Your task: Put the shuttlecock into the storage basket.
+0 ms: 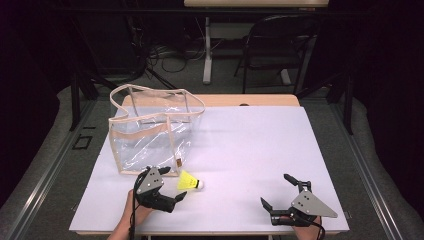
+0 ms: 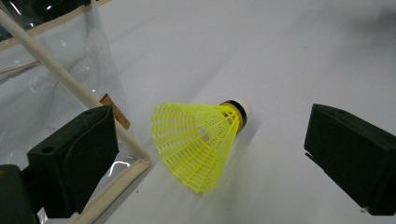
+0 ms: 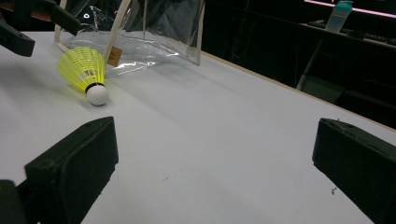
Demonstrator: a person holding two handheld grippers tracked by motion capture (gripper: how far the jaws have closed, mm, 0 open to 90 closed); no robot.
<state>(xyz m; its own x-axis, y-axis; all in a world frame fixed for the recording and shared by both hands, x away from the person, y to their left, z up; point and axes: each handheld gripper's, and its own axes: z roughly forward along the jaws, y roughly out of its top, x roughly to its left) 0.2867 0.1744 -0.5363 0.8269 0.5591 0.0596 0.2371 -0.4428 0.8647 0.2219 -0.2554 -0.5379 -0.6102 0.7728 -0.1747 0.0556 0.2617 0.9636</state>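
Left gripper view: gripper wide open, seemingly clear of shuttlecock.

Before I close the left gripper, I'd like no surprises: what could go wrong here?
Two risks, as a judgement. The shuttlecock lies on its side between the open left gripper jaws, so they might crush its yellow skirt, or it could roll away. The clear bag stands close beside one jaw; its beige edge could get pinched too.

Yellow shuttlecock lying between spread hand-held gripper jaws, clear bag corner just beside
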